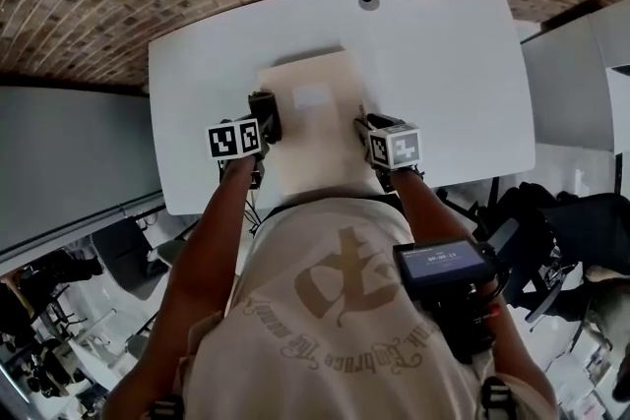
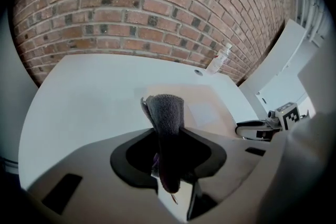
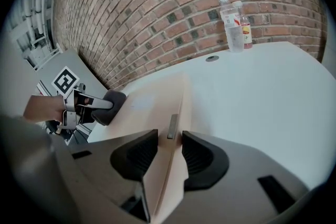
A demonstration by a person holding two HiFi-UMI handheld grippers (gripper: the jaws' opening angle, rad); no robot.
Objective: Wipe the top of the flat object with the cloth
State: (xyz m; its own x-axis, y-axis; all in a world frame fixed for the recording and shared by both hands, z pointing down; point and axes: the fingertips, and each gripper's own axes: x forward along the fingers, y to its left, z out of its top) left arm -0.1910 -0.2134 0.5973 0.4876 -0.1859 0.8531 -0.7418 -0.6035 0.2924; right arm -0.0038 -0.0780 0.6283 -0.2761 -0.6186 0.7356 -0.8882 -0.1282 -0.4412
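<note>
left gripper clamps fuzzy dark cloth | right gripper pinches thin tan board by its edge | smooth white table wide beyond

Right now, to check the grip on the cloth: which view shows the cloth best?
The left gripper view: the grey cloth stands folded, close up, clamped in the left tongs. The head view shows it as a small dark patch at the board's left edge; the right gripper view, a distant dark lump.
</note>
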